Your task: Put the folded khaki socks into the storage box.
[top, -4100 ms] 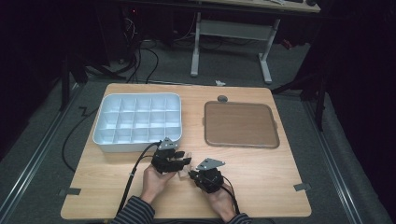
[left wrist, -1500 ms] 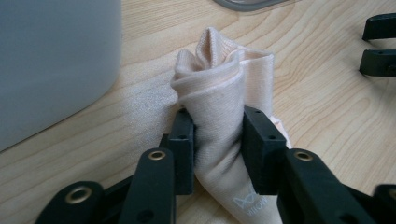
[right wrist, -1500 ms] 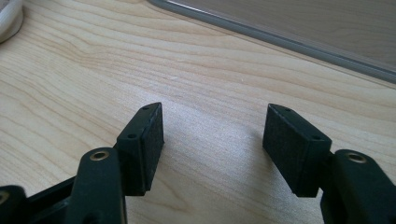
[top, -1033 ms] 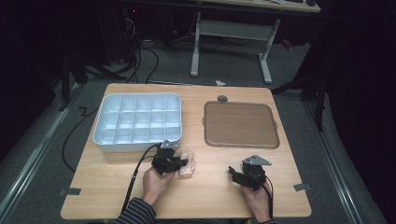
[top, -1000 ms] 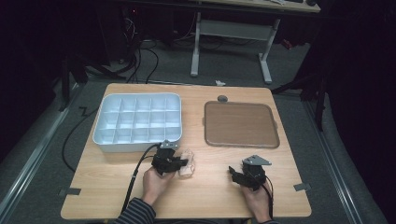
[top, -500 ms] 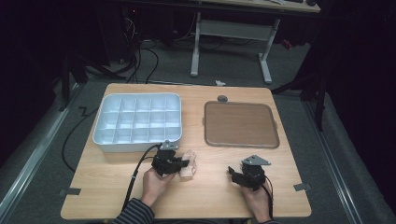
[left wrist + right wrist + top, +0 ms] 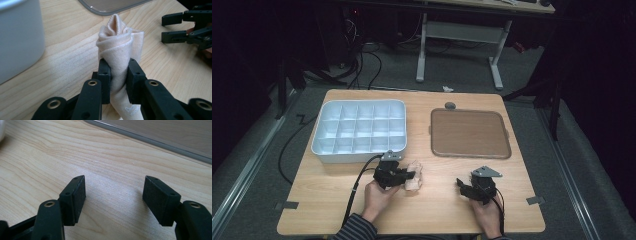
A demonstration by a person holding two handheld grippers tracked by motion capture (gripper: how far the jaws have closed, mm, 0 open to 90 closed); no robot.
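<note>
The left tongs [image 7: 117,75] are pinching a rolled, cream-coloured cloth [image 7: 120,47], their two black pads pressed into its lower half while the coiled top stands free above them; in the high view the cloth [image 7: 414,175] sits low over the bench [image 7: 337,200], just in front of the white compartment tray [image 7: 357,150] and near that tray's front right corner. The right tongs [image 7: 113,195] are spread wide with nothing between them, resting over bare wood well to the right of the tray and in front of the brown flat tray [image 7: 469,132]. The main risk seems to be the roll itself: it is soft and only squeezed at one narrow band, so a jolt or a fast swing toward the tray could let the layers loosen and the cloth fan out, after which it would likely be too wide for one of the tray's small cells. The grip also looks off-centre, low on the roll, so the heavier free end may droop or slide out through the pads. If the roll is carried low, its tail could catch the tray's front wall and drag. With the right tongs so far from the tray, they are probably too distant to steady the cloth should it begin to unwind.
</note>
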